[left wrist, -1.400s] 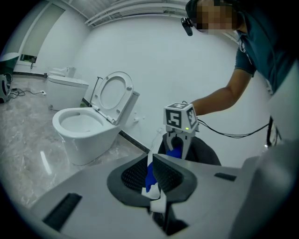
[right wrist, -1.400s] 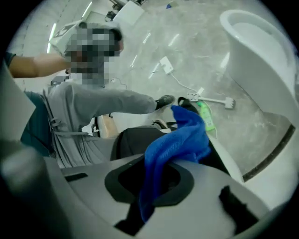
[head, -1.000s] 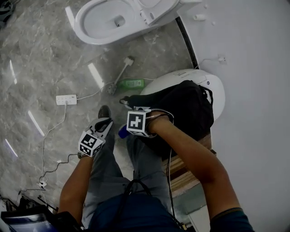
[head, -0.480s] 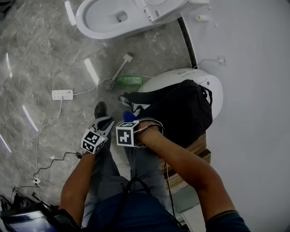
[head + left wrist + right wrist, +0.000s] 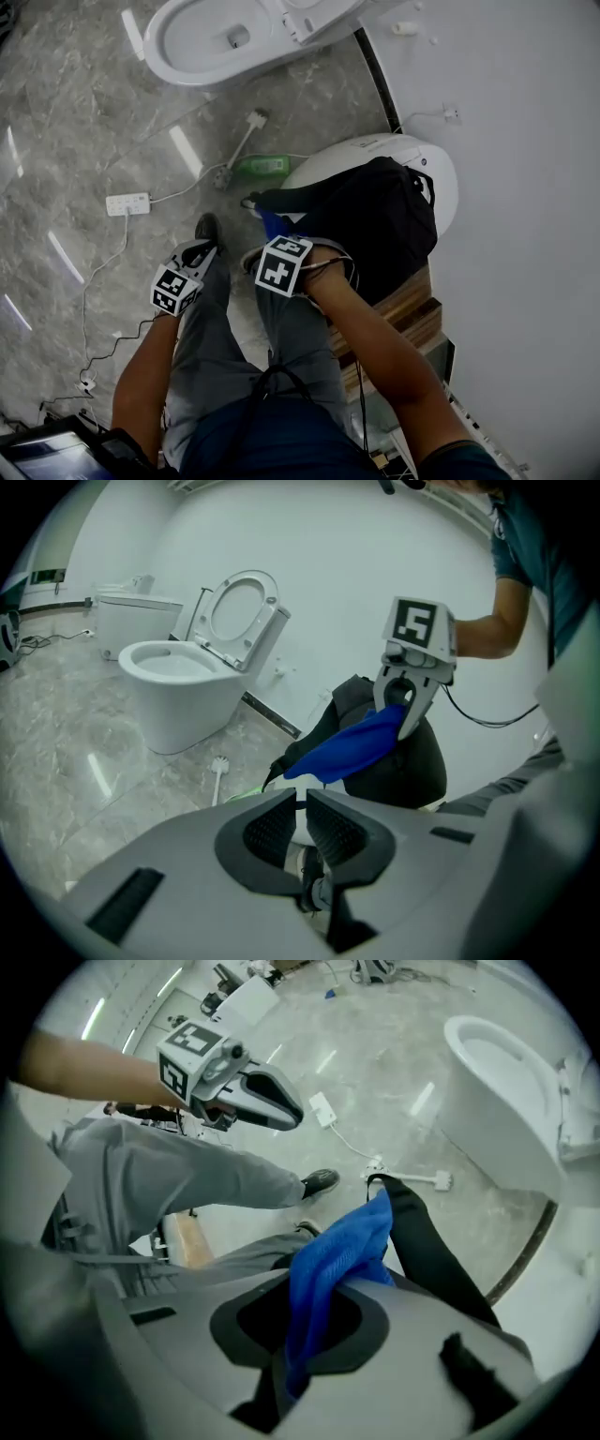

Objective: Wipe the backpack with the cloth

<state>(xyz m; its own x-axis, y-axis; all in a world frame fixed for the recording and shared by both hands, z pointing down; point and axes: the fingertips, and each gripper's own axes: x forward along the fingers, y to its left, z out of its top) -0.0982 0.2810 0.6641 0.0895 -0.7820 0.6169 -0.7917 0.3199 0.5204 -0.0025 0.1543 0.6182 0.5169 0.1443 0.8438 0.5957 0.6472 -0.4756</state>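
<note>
Our right gripper [image 5: 300, 1335] clamps a blue cloth [image 5: 342, 1251] just beside the black backpack's [image 5: 375, 225] strap [image 5: 441, 1260]. Our left gripper [image 5: 302, 832], jaws nearly together and empty, hangs left of the backpack.

Left grey two-jaw gripper with marker cube [image 5: 302, 799]: jaws pretty much together, just thin slit, nothing in between. Right grey two-jaw gripper [image 5: 401, 710]: jaws clamped on bunched blue cloth [image 5: 337, 1251]. My bare left forearm [image 5: 141, 375] and right forearm [image 5: 375, 347] both reach forward and down. Grippers near each other, not touching.
</note>
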